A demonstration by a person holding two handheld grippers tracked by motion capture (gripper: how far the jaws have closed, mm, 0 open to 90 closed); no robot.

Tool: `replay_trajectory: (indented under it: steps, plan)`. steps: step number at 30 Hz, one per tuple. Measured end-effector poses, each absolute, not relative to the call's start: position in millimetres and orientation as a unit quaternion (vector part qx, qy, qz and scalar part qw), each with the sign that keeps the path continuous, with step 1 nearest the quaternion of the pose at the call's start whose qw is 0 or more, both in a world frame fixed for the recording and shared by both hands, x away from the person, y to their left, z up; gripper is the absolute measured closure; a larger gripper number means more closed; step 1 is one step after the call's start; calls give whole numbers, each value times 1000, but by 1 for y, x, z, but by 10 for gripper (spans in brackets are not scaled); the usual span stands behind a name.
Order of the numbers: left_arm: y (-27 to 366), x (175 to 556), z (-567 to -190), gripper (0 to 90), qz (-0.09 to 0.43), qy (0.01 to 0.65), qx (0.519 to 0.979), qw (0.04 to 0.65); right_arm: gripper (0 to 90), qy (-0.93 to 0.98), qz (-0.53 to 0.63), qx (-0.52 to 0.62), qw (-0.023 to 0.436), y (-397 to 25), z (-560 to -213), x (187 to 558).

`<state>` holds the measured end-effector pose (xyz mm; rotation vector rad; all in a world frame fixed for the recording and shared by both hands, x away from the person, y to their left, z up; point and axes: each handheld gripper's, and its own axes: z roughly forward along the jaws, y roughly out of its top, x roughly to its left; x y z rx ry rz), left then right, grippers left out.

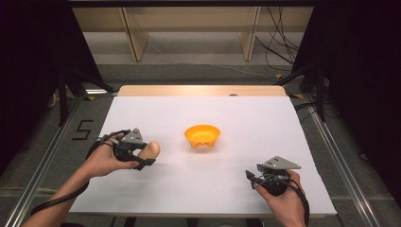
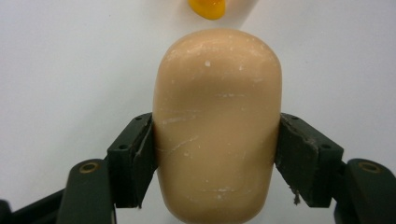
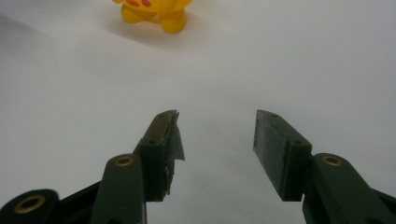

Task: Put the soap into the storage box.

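Right gripper (image 1: 249, 178) at 5 o'clock on the white table (image 1: 265, 123), jaws apart, nothing between them. Left gripper (image 1: 147, 156) at 9 o'clock, jaws clamped on both sides of a tan rounded bread-like piece (image 2: 217, 126), held near the table surface. Orange bowl (image 1: 202, 135) at centre, farther off, apart from both grippers.

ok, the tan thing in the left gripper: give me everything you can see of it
The tan object is a smooth, rounded, egg-like lump, matte beige, with faint white scuffs and specks; it looks like plastic or foam, though I can't tell which. The left gripper clamps it, one black jaw pressed against each flank, its domed end jutting past the jaw tips toward the orange bowl. In the high view it sits at the left of the white table; whether it rests on the surface is unclear.
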<state>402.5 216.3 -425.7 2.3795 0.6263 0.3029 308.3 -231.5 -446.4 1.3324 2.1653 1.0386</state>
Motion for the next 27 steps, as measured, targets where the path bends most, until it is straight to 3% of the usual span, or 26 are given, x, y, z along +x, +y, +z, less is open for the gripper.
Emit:
replay_trajectory:
  steps: [27]
  plan:
    - [205, 413, -419, 325, 123, 240, 902, 337, 497, 773, 373, 477, 190, -231, -446, 308]
